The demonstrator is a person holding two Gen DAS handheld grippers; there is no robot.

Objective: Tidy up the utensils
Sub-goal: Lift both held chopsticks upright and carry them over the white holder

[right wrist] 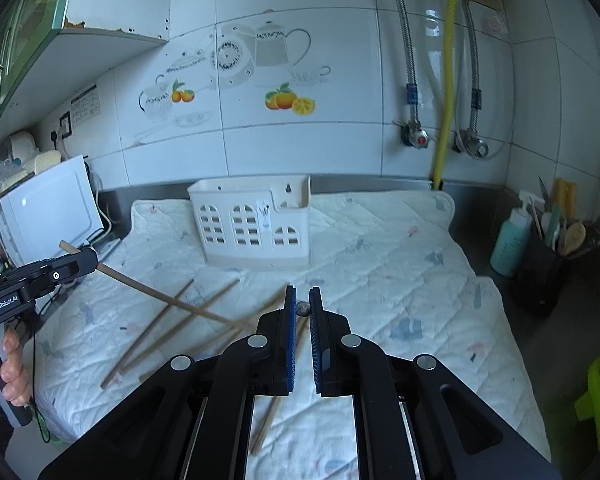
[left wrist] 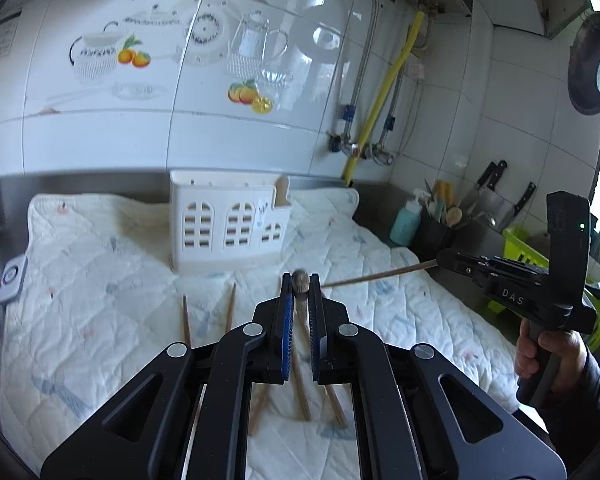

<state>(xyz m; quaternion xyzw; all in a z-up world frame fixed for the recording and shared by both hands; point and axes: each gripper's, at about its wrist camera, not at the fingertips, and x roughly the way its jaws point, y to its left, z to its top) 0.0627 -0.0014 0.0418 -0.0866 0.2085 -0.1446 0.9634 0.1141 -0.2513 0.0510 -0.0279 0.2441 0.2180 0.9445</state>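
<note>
While the left wrist view looks down its own fingers, the left tool point(left wrist: 301, 286) sits at lower centre, nearly closed and pinching one wooden chopstick point(left wrist: 300, 280) near its blunt end, probably so it can be carried upright to the holder. At the right of the frame the right tool point(left wrist: 446, 261) grips a second chopstick point(left wrist: 376, 277) whose shaft reaches toward centre. Loose chopsticks point(left wrist: 230, 307) lie on the quilted mat point(left wrist: 100, 280) covering the tabletop. A white slotted utensil holder point(left wrist: 230, 224) stands beyond them at centre, against the tiled wall, with nothing between it and the tools.

From the right wrist view, the right tool point(right wrist: 303, 307) at lower centre is closed on its chopstick's rounded end. The left tool point(right wrist: 90, 258) enters from the left edge, its chopstick point(right wrist: 160, 294) slanting across the loose ones point(right wrist: 172, 320) on the mat. A teal bottle point(right wrist: 510, 240) and a dark crock of utensils point(right wrist: 544, 264) stand at right, well apart from the holder point(right wrist: 252, 224).
</note>
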